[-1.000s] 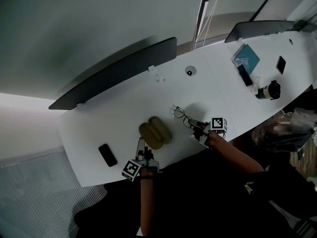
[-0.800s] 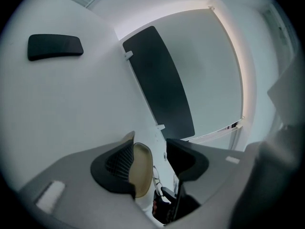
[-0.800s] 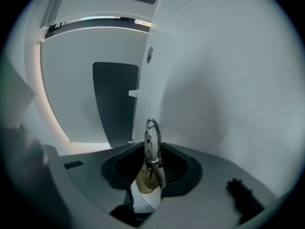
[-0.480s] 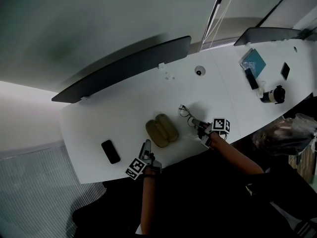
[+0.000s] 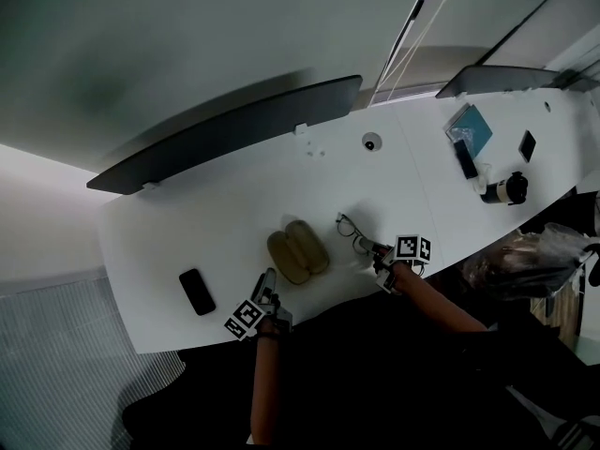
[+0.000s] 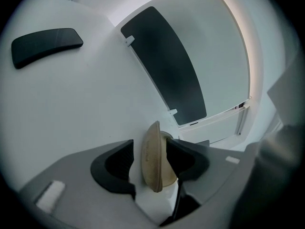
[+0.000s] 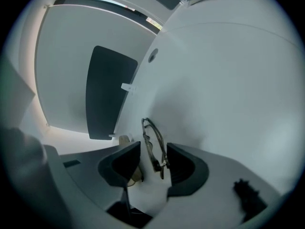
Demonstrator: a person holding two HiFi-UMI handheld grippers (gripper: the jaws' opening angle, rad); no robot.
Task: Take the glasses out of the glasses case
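The olive glasses case [image 5: 297, 251] lies closed on the white table [image 5: 187, 223]. In the left gripper view the case [image 6: 153, 161] shows edge-on between the jaws, with a gap to the left pad. My left gripper [image 5: 268, 282] [image 6: 148, 147] is open just in front of the case. The thin-framed glasses [image 5: 347, 226] [image 7: 157, 164] lie on the table to the right of the case. My right gripper [image 5: 367, 247] [image 7: 153, 149] is at their near end. Its jaws have just been opening, and the glasses lie between them without being pressed.
A black phone [image 5: 197, 291] [image 6: 46, 46] lies left of the case. Dark divider panels [image 5: 234, 129] stand along the table's far edge. A small round fitting [image 5: 371, 142] sits mid-table. A teal book [image 5: 467, 120], another phone [image 5: 528, 145] and a black-and-white cylinder [image 5: 506, 190] are far right.
The left gripper has sunk toward the table in front of the case. The right gripper stays at the glasses. The head view has shifted a little.
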